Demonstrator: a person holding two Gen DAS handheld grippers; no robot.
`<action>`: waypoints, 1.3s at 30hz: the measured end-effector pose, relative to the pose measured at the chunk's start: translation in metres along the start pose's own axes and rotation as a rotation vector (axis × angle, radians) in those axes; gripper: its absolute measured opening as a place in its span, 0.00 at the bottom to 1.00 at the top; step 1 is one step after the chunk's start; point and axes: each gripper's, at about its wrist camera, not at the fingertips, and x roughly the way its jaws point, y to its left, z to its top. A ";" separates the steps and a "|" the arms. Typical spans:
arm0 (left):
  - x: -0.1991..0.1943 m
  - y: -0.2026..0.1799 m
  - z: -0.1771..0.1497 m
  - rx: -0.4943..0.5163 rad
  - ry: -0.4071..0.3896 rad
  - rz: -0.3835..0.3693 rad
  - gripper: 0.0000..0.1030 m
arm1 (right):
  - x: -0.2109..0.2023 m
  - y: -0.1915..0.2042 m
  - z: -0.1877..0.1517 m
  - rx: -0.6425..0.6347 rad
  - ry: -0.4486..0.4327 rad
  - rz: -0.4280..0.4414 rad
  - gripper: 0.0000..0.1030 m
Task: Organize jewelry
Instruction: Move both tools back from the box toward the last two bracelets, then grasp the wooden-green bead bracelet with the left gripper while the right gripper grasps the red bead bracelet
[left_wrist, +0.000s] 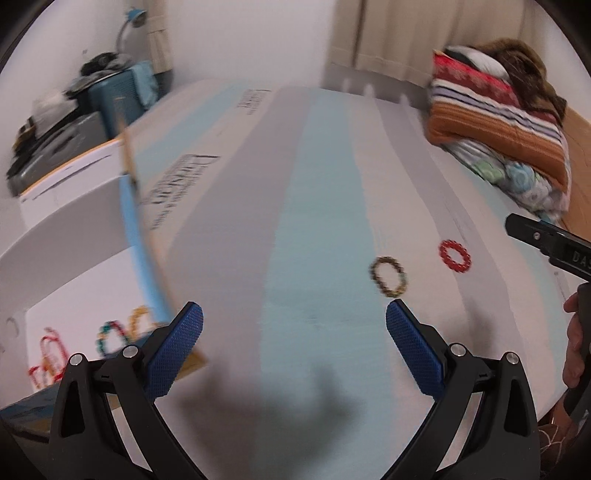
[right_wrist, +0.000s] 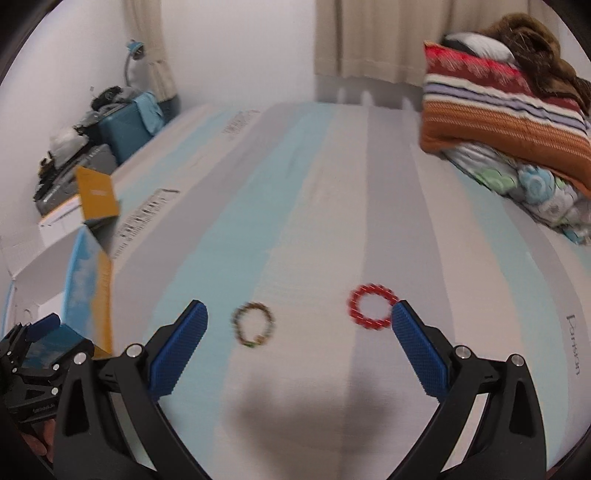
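Two loose bracelets on the striped mattress (right_wrist: 295, 221): brown beaded bracelet (right_wrist: 253, 324) left, red beaded bracelet (right_wrist: 370, 306) right, apart from each other, both lying flat. Several more bracelets (left_wrist: 110, 334) already inside the open white box (left_wrist: 66, 221) at the near left, partly hidden behind its blue-and-yellow flap (left_wrist: 142, 236); exact count blurred.

Right gripper (right_wrist: 299, 332) empty, fingers spread wide, hovering near the mattress with the brown bracelet between the fingertips in view and the red one just beside the right fingertip; height above them not certain. Left gripper (left_wrist: 294, 326) likewise empty and spread wide, near the box flap, with both loose bracelets farther right.

Step in hand, by judgement: collection of the remaining loose pieces, roughly the later part of the sorting. Next move likely: descent onto one bracelet, fingertips straddling one side of the bead ring, narrow closure, then transfer left into the box. Risk: beads rolling or slipping from the pads.

Folded blankets (right_wrist: 509, 122) far right.
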 end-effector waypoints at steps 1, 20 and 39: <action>0.006 -0.008 0.000 0.011 0.001 -0.003 0.94 | 0.006 -0.009 -0.003 0.016 0.004 -0.006 0.93; 0.134 -0.099 -0.007 0.060 0.096 -0.080 0.94 | 0.118 -0.083 -0.044 0.101 0.126 -0.040 0.93; 0.188 -0.116 -0.001 0.133 0.113 -0.046 0.93 | 0.178 -0.079 -0.048 0.045 0.173 -0.069 0.86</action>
